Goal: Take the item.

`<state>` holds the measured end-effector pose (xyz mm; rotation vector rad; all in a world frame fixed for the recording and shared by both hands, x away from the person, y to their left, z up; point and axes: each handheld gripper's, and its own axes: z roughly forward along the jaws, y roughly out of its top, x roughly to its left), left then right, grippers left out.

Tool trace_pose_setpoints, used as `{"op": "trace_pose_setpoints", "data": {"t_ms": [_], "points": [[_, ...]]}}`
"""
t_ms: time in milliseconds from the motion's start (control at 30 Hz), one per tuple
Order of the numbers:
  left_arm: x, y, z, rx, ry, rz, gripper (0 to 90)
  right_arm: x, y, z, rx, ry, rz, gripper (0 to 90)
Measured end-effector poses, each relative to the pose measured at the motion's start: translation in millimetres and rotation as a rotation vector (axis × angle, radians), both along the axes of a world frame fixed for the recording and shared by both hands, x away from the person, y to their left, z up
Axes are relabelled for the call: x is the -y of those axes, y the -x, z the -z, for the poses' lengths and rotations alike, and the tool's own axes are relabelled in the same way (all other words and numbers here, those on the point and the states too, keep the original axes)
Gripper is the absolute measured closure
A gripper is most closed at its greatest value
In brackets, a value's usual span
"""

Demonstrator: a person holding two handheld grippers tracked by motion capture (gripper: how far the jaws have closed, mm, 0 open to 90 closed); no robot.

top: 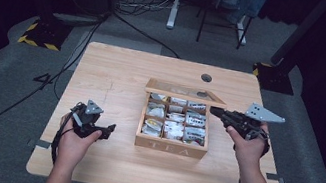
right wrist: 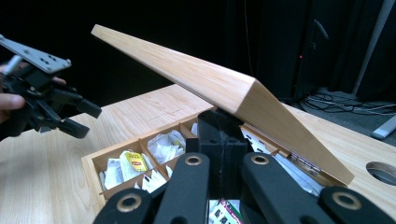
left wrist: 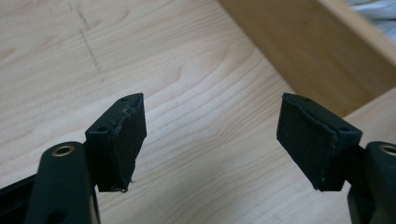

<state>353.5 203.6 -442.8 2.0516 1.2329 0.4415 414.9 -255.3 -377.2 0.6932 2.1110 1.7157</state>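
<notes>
A wooden tea box [top: 170, 146] marked TEA stands right of the table's middle, its compartments holding several tea bags [top: 176, 119]. Its lid [top: 186, 92] is raised partway and slants over the box. My right gripper [top: 214, 111] is shut, its tips at the lid's right front corner. In the right gripper view the closed jaws [right wrist: 222, 140] sit under the lid [right wrist: 210, 79], which appears to rest on them, above the tea bags [right wrist: 133, 161]. My left gripper [top: 109, 127] hangs over bare table left of the box. Its jaws [left wrist: 210, 121] are open with nothing between them.
A round cable hole [top: 206, 78] lies in the table behind the box. The light wood table [top: 119, 68] has free room left of and in front of the box. Cables and stand bases [top: 41, 34] lie on the grey floor beyond.
</notes>
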Motion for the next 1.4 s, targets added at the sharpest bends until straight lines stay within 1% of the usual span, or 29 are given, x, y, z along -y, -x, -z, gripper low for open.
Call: {"op": "trace_pose_setpoints", "data": {"t_ms": [67,167,267,400,433,467,600,633,700,733,800,833,867,967,1033,1133,1200,1233,1400], "points": [[3.2,1.9,-8.2,0.015,0.009,0.033,25.5,0.1,-0.1,0.0,0.0,0.0,-0.001,90.0],[8.2,4.1,-18.0,0.024,0.048,0.08,25.9,0.3,-0.3,-0.1,0.001,0.001,-0.003,90.0],[12.4,4.7,-24.9,0.037,0.062,0.114,26.7,0.7,-0.3,-0.2,-0.001,-0.001,-0.005,90.0],[21.2,8.0,-33.3,0.051,0.051,0.135,26.9,0.6,0.2,-0.4,-0.001,0.002,-0.001,90.0],[23.7,9.1,-35.0,0.051,0.056,0.142,26.9,0.6,0.2,-0.4,0.0,0.002,-0.001,90.0],[27.3,10.4,-38.0,0.059,0.057,0.163,27.0,0.6,0.1,-0.4,-0.001,0.001,-0.002,90.0],[37.9,12.2,-47.8,0.073,0.059,0.215,27.2,0.7,-0.4,-0.4,0.0,-0.003,-0.003,90.0],[41.4,12.2,-50.3,0.073,0.072,0.225,27.4,0.6,-0.4,-0.4,-0.001,-0.004,-0.003,90.0],[45.9,11.1,-53.4,0.079,0.084,0.243,28.9,0.6,-0.1,-0.5,-0.001,0.0,-0.002,90.0],[48.4,10.3,-55.3,0.084,0.079,0.254,29.0,0.7,0.0,-0.5,-0.002,0.0,-0.002,90.0],[55.0,9.6,-58.0,0.088,0.087,0.27,29.0,0.6,0.0,-0.3,-0.001,0.0,-0.003,90.0],[57.3,9.2,-59.2,0.091,0.085,0.279,29.0,0.7,0.0,-0.3,-0.002,0.0,-0.003,90.0],[61.2,8.7,-61.1,0.103,0.078,0.288,29.0,0.7,-0.1,-0.4,-0.002,0.0,-0.003,90.0],[71.5,7.7,-64.2,0.097,0.095,0.324,29.2,0.8,-0.3,-0.3,-0.002,-0.002,-0.005,90.0],[77.7,5.9,-65.4,0.095,0.098,0.347,29.4,0.9,-0.4,-0.3,-0.003,-0.002,-0.006,90.0],[87.5,3.2,-66.9,0.095,0.096,0.37,29.8,0.8,-0.4,-0.4,-0.003,-0.002,-0.006,90.0],[94.3,1.9,-67.9,0.095,0.103,0.388,30.1,0.9,-0.5,-0.4,-0.003,-0.002,-0.005,90.0],[97.4,1.0,-68.6,0.1,0.099,0.396,30.1,0.9,-0.4,-0.4,-0.004,-0.002,-0.006,90.0],[114.7,-3.3,-68.1,0.098,0.122,0.436,30.6,1.0,-0.6,-0.4,-0.004,-0.003,-0.006,90.0]]}}
